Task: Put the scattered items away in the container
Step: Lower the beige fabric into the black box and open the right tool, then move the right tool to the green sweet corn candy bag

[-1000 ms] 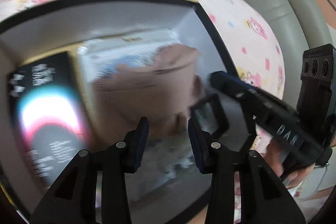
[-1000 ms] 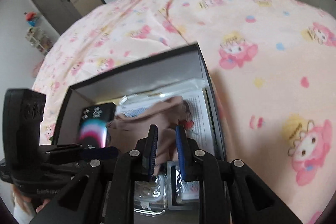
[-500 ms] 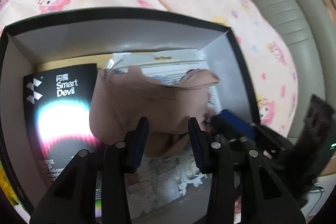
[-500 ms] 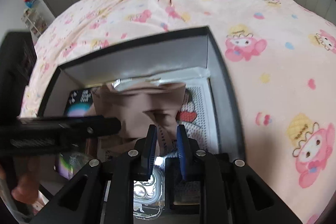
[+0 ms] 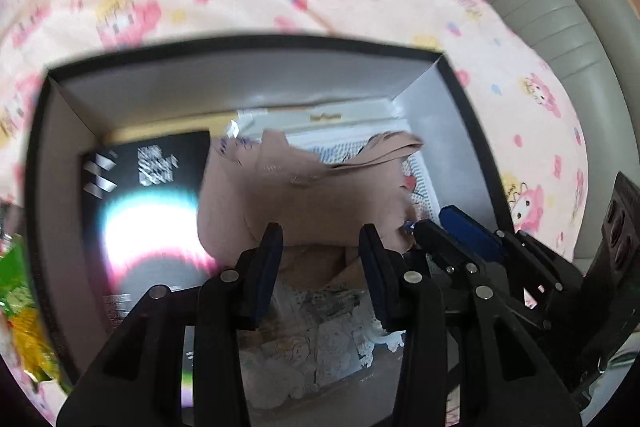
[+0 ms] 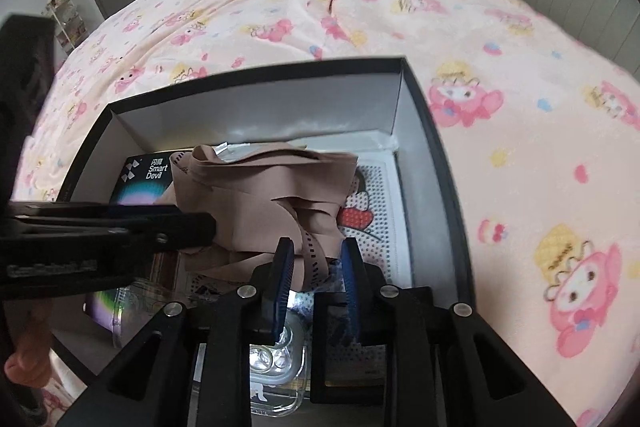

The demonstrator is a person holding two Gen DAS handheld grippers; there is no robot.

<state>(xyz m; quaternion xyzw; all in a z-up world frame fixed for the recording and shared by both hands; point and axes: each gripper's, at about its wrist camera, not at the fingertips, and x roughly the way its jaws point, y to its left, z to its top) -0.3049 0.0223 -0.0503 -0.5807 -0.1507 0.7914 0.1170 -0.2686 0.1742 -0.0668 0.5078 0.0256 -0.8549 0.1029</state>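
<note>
You are holding both grippers over the open black box point(image 6: 436, 163) sitting on the pink bed cover point(image 6: 520, 147), and the tan cloth point(image 6: 260, 195) is lying heaped inside it, on top of the dark Smart Devil carton point(image 6: 148, 179) and the white dotted pack point(image 6: 380, 211). Your right gripper point(image 6: 316, 283) has just been easing apart; its fingers are standing released, with the perforated tail of the cloth dangling between them but neither pad pressing on it. Your left gripper point(image 5: 320, 267) is standing part-open and empty, its fingers hovering just short of the near edge of the heap. The relation that matters now is this: the cloth is lying directly ahead of and below both pairs of fingers, its long folds running across the box from side to side, so either hand is about equally near, though only the right one has a strand threading its gap. The cloth looks delivered; lifting the right fingers straight up should clear that tail without dragging it back out.
</note>
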